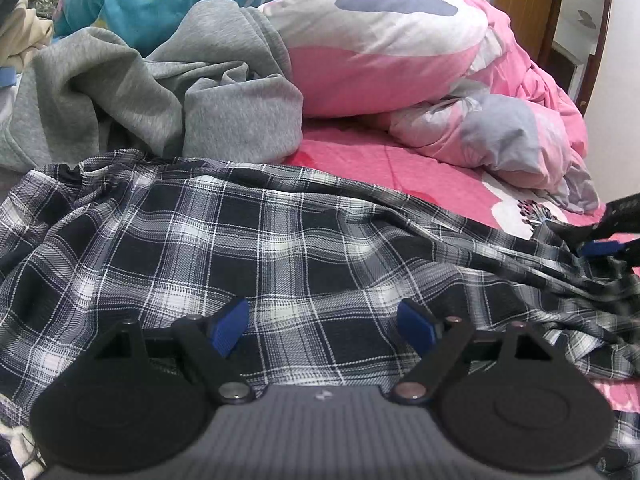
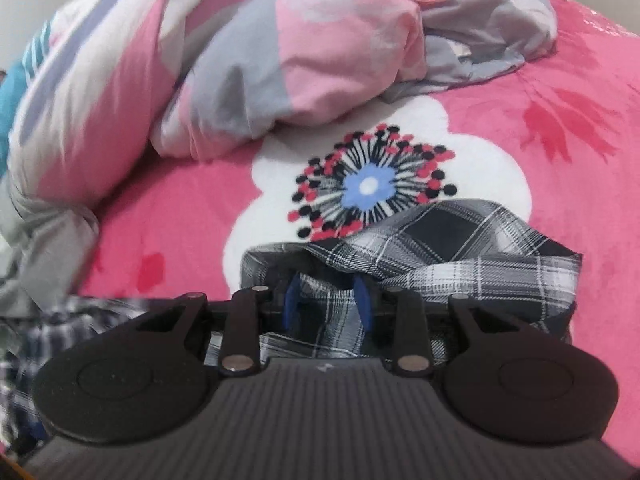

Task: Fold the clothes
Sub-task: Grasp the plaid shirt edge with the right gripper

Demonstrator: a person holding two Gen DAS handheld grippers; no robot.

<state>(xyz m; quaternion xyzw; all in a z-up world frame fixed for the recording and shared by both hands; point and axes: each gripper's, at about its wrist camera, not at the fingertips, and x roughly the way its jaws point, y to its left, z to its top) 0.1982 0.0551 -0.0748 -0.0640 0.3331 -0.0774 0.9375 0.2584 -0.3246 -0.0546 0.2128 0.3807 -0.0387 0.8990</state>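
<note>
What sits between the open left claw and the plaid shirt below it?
Nothing visible. The left claw hovers open directly over the plaid shirt, with only bare cloth between its pads. The grey sweatshirt lies beyond the shirt's far edge. The right claw already has shirt fabric between its pads.

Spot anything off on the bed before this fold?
Nothing damaged or spilled. The plaid shirt lies wrinkled and bunched at the end held by the right gripper; a crumpled grey sweatshirt crowds its far edge. The left gripper hovers open.
</note>
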